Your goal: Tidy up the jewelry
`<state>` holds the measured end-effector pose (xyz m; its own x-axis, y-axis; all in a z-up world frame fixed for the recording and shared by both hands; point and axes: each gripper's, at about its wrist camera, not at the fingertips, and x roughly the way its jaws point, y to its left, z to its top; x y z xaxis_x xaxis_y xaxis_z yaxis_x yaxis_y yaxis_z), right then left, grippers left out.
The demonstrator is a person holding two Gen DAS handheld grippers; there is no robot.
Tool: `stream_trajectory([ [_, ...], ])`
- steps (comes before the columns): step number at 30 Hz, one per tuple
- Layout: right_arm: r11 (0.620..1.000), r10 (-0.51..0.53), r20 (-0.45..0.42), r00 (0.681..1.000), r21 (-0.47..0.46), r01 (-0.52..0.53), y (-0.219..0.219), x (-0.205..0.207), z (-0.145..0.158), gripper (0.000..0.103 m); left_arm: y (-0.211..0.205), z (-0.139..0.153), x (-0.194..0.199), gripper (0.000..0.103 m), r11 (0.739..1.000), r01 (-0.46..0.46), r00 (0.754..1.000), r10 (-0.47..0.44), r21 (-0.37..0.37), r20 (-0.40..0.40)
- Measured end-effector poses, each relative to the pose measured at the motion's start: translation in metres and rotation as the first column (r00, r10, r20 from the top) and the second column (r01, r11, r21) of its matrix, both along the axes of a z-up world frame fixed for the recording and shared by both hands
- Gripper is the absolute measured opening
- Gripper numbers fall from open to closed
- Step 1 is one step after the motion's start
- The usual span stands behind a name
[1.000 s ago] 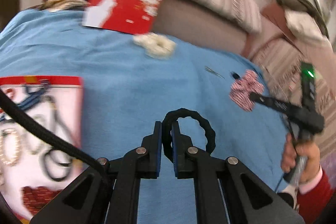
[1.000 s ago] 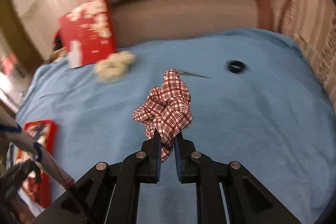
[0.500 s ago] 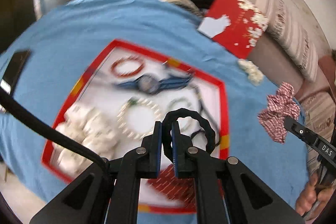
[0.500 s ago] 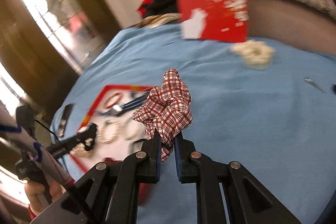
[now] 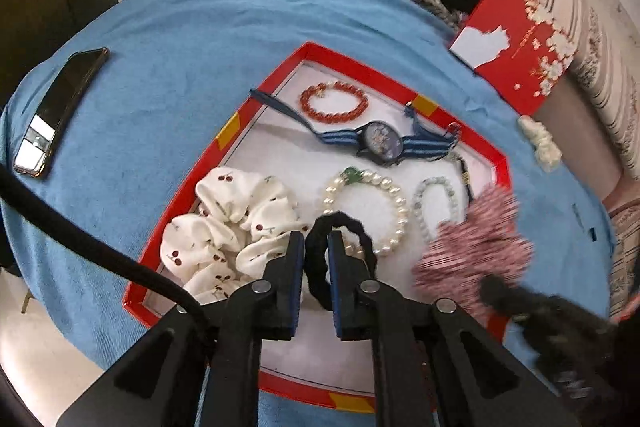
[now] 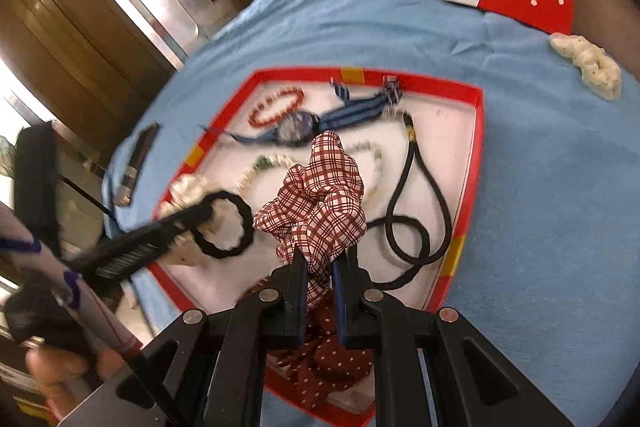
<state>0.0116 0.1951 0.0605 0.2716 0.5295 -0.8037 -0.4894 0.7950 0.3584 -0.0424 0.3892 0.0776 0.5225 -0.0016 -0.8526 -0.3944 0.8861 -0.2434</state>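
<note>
At the bottom centre of the left wrist view, the left gripper (image 5: 316, 267) is clamped narrowly on a black hair tie (image 5: 344, 227), whose loop sticks up between and past the fingertips, over the near part of the red-rimmed tray (image 5: 236, 123). In the right wrist view the right gripper (image 6: 320, 275) likewise pinches a red-and-white plaid scrunchie (image 6: 320, 203), bunched above its fingertips at frame centre, also over the tray.

Both held pieces look light and soft. The tie is a thin elastic ring that will flop and spring, so holding it across one strand seems best. The scrunchie is loose gathered fabric that squashes easily; a pinch through a thick fold should hold without slipping.

Just beyond the left gripper lie a white cherry-print scrunchie (image 5: 232, 223) at lower left and a pearl bracelet (image 5: 368, 211) at centre, with a pale bead bracelet (image 5: 434, 201) to its right. Farther up sit a blue striped watch (image 5: 380, 143) and a red bead bracelet (image 5: 334, 103). A black cord (image 6: 412, 211) loops at the tray's right in the right wrist view.

Outside the tray, on the blue cloth (image 5: 180, 27), a phone (image 5: 60, 111) rests at far left, a cream scrunchie (image 5: 540, 143) at right, and a red box (image 5: 520, 43) at upper right.
</note>
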Motion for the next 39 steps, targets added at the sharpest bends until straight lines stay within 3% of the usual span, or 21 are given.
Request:
stream_trajectory([
  [1,1.000,0.006,-0.005,1.000,-0.018,-0.006,0.002,-0.001,-0.007,0.012,0.001,0.003,-0.001,0.021,1.000,0.006,1.000,-0.006,-0.014,0.019],
  [7,0.999,0.002,-0.021,1.000,-0.050,-0.003,0.001,-0.001,-0.022,0.017,-0.008,0.025,-0.002,0.030,0.999,0.031,0.987,-0.023,-0.044,0.162],
  [11,1.000,-0.011,0.003,1.000,-0.020,0.011,-0.009,-0.003,-0.008,0.032,-0.018,0.040,-0.004,0.039,0.999,0.032,0.967,-0.022,-0.035,0.252],
  [17,0.999,-0.035,0.106,0.994,0.004,0.035,-0.044,-0.015,0.026,0.038,-0.044,0.054,0.001,0.049,0.995,0.084,0.940,-0.061,-0.054,0.335],
  [24,0.981,-0.189,0.134,0.973,-0.024,0.194,-0.140,-0.017,0.029,0.043,-0.093,0.053,0.014,0.054,0.980,0.187,0.929,-0.155,-0.063,0.337],
  [28,0.946,-0.301,0.104,0.948,-0.091,0.310,-0.201,-0.014,0.008,0.043,-0.136,0.051,0.021,0.055,0.961,0.276,0.911,-0.251,-0.032,0.328],
  [32,0.892,-0.425,0.077,0.902,-0.135,0.431,-0.264,-0.019,-0.012,0.043,-0.187,0.043,0.026,0.055,0.930,0.366,0.887,-0.359,0.030,0.290],
  [39,0.825,-0.526,0.112,0.843,-0.172,0.538,-0.318,-0.037,-0.025,0.043,-0.253,0.013,0.037,0.056,0.881,0.460,0.865,-0.474,0.113,0.168],
])
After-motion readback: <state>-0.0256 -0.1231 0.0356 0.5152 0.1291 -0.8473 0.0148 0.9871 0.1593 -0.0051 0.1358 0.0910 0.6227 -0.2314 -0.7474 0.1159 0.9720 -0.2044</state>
